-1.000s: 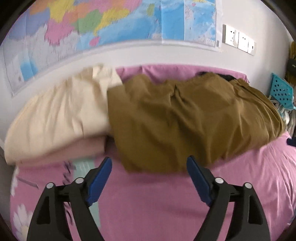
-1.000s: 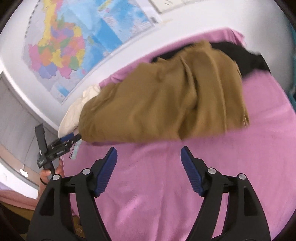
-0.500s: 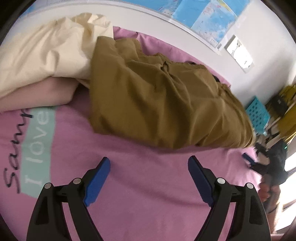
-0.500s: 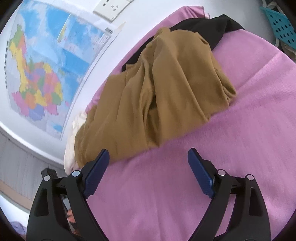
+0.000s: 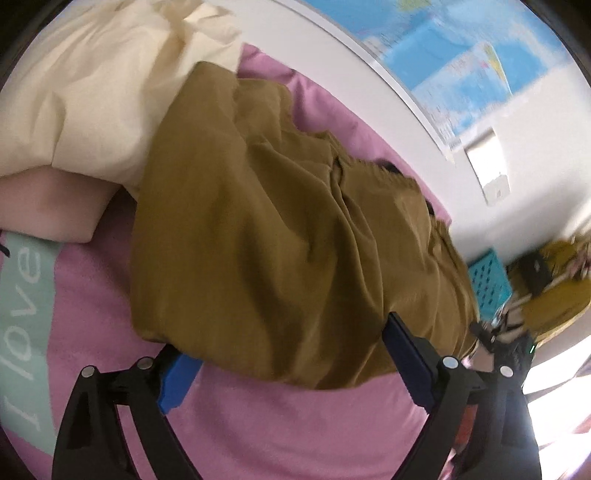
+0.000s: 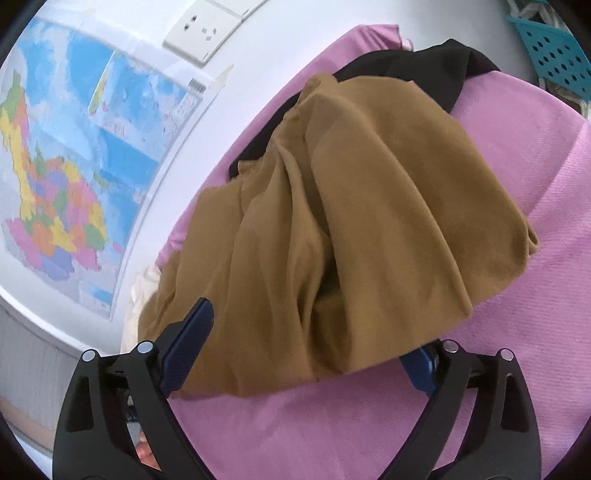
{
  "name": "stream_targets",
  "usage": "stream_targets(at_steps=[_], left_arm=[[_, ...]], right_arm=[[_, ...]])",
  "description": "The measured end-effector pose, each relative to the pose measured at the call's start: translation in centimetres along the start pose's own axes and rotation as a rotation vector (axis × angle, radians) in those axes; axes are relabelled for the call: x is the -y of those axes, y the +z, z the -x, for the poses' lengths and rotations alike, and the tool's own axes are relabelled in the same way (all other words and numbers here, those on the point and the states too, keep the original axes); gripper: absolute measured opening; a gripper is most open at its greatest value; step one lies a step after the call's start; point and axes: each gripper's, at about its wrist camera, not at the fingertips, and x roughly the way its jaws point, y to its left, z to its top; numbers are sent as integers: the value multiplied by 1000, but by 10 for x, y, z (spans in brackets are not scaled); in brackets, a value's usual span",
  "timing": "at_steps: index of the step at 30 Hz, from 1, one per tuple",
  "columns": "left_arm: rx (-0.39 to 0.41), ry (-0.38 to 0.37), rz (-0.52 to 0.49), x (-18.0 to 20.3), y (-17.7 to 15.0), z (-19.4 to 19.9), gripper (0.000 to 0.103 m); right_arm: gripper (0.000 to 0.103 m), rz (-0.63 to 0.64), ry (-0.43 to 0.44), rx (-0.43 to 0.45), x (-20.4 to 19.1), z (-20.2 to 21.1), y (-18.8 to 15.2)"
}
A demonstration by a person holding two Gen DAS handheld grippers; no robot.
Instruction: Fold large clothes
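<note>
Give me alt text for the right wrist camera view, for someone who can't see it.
A crumpled mustard-brown garment lies on a pink bedspread, its near edge between the wide-open blue-padded fingers of the right gripper, whose jaws have just been opening. A black garment lies partly under its far end, and a colourful wall map and a white socket plate are behind.
</note>
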Motion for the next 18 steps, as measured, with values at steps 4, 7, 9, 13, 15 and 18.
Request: stream_targets(at_steps=[4, 7, 9, 13, 15, 18], left_arm=[[34, -42, 102, -9, 6, -2, 89], [37, 24, 118, -9, 12, -3, 62], [38, 20, 107, -10, 13, -1, 47], [93, 9, 37, 6, 11, 24, 25], [123, -1, -21, 21, 6, 41, 23], [129, -37, -82, 31, -6, 64, 23]], right_arm=[[79, 4, -42, 12, -2, -11, 3], [49, -4, -6, -5, 1, -15, 7], [34, 33, 22, 8, -2, -9, 9], [23, 120, 61, 24, -21, 14, 14], [22, 156, 90, 39, -31, 33, 15], [22, 200, 118, 43, -42, 62, 10]])
